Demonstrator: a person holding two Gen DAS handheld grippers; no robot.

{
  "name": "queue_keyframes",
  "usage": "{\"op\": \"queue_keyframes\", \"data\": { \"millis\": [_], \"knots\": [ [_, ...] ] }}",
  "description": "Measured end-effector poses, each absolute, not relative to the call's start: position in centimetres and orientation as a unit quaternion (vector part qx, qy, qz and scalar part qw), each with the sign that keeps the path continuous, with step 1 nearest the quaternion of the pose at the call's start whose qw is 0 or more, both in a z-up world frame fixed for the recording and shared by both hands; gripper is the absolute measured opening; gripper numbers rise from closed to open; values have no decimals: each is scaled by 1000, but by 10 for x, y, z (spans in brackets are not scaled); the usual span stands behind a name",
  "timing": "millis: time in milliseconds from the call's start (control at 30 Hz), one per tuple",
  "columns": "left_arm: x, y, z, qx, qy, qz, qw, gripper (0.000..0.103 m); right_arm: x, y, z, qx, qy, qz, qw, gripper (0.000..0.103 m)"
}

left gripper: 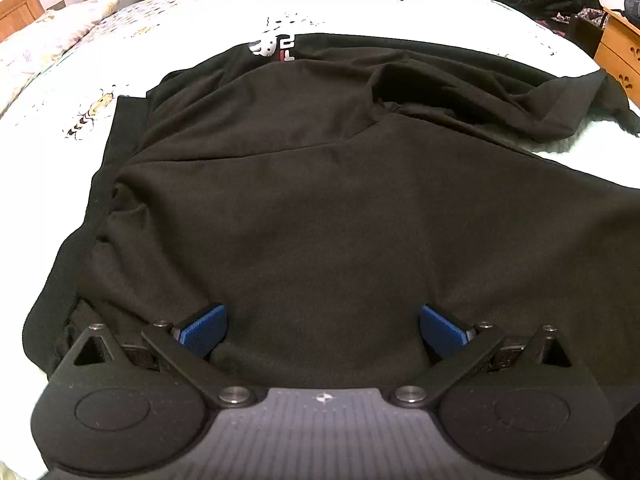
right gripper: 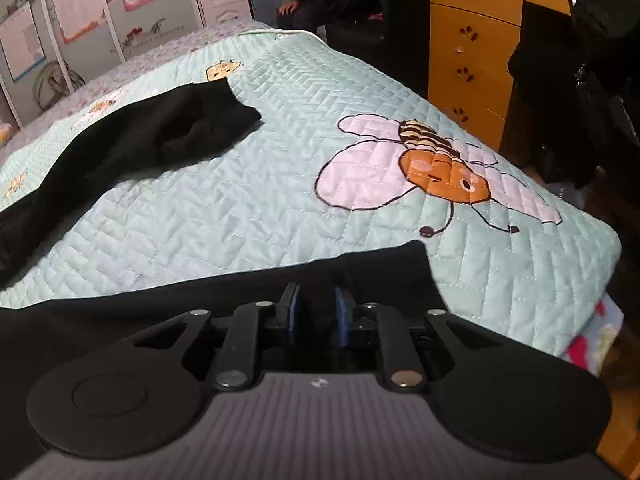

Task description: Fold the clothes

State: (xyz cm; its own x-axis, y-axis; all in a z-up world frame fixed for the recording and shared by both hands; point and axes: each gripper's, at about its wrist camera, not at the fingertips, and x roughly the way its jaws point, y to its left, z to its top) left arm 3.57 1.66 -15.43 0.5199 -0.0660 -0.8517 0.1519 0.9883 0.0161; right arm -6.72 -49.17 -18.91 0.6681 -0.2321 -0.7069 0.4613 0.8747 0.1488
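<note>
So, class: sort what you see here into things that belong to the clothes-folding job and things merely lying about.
Belongs to the job:
black garment
left gripper
right gripper

Just lying about:
bee quilt
pillow
yellow drawers

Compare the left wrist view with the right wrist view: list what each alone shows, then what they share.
Left wrist only: the left gripper, wide open over the garment's spread body, its white logo, a pillow.
Right wrist only: the right gripper, nearly shut on the garment's near edge, a bee picture, a sleeve.
Both: the black garment, the bed cover, the wooden drawers.
</note>
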Motion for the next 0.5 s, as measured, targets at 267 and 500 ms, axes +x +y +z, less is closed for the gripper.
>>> {"op": "queue_keyframes", "data": {
  "millis": [267,500],
  "knots": [
    [35,18,-154,37,484,-60,872,103,-79,-475,-180,135,321,-229,909,50],
    [32,19,-159,26,473,-60,879,103,-70,-469,-161,168,294,-270,901,46]
  ]
}}
